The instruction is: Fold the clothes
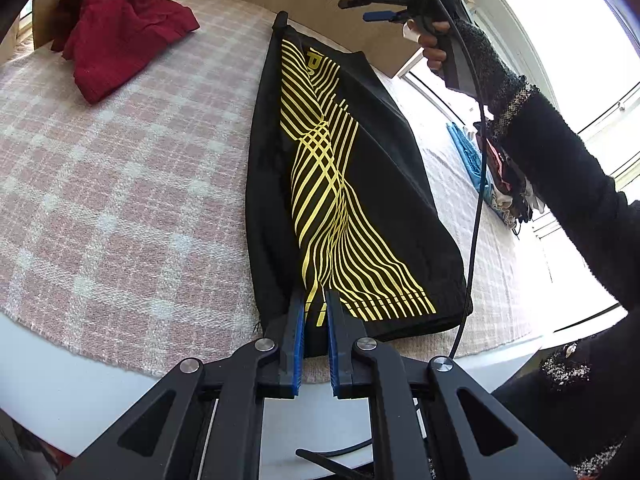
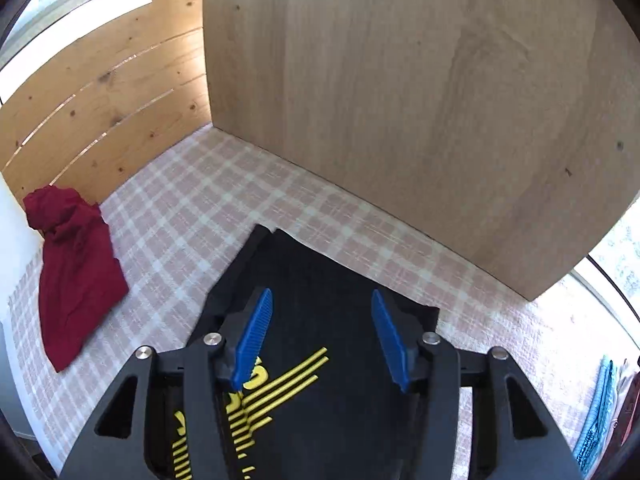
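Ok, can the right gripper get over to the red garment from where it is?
Probably yes: the right gripper is open and empty above the black garment, and only bare checked cloth lies between it and the red garment.

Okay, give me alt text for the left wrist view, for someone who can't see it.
The left gripper, jaws nearly shut, pinches the near hem of a black garment with yellow stripes lying flat on a pink checked cloth. A crumpled red garment sits far left; the right gripper hangs above the black garment's far end.
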Tool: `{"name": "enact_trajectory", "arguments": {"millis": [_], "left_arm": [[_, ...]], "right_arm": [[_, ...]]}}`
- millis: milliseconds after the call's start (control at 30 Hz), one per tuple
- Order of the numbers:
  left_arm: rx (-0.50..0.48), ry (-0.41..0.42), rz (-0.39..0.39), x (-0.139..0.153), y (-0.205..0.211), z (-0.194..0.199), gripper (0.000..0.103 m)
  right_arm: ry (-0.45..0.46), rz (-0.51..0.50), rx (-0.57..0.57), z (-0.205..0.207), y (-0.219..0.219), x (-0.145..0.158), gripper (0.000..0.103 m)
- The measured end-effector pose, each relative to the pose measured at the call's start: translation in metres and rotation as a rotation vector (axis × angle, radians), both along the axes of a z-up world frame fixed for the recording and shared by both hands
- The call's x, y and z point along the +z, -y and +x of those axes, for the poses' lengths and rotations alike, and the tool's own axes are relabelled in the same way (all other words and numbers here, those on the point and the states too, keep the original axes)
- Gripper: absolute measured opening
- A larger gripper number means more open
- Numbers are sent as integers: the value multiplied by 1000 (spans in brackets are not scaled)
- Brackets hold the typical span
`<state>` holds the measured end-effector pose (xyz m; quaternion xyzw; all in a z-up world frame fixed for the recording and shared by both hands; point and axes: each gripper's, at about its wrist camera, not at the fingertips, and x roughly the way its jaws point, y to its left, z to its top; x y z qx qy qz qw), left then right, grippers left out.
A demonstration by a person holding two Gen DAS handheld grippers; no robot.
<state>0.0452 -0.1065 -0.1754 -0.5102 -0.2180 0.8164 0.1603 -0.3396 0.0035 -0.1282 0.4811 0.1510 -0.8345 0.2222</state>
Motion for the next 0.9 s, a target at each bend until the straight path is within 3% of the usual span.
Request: {"name": "enact_trajectory", "arguments": {"millis": [100,133,200,300,333,433,500,533,633,733,800,900], "left_arm": [[12,26,17,-3,6,-3,9],[11,28,12,-3,6,-4,9],[11,41,-11,-4,6,-4,9],[32,51,-25,-3,8,-1,9],[36,55,-21,-4,9,-1,9],[38,62,-21,-7,9,0,10],[35,57,-36,-4,6,2,12],[38,54,-51,-1,6,5,19],[55,62,-121,12,12,16,23],[52,45,-152,25,17,22,28],[33,34,-163,32,18,13,35],[-6,59,-157,21,12,-7,35]], "right_arm": [[31,113,-40,-12,-15,-40,26],[4,189,-75,-17,-20,-50,26],[-61,256,-128,-28,-33,-57,26],[-87,341,-210,-44,-48,-56,25],[-102,333,-228,-45,-51,-50,25],[-99,142,-155,-19,-54,-22,25],[-114,28,-68,14,-52,0,25],[-137,-14,-32,35,-54,12,26],[-112,-136,42,99,-71,36,26],[-97,-134,86,169,-88,40,34],[-70,-133,92,212,-102,38,49],[50,-133,17,263,-123,8,49]]}}
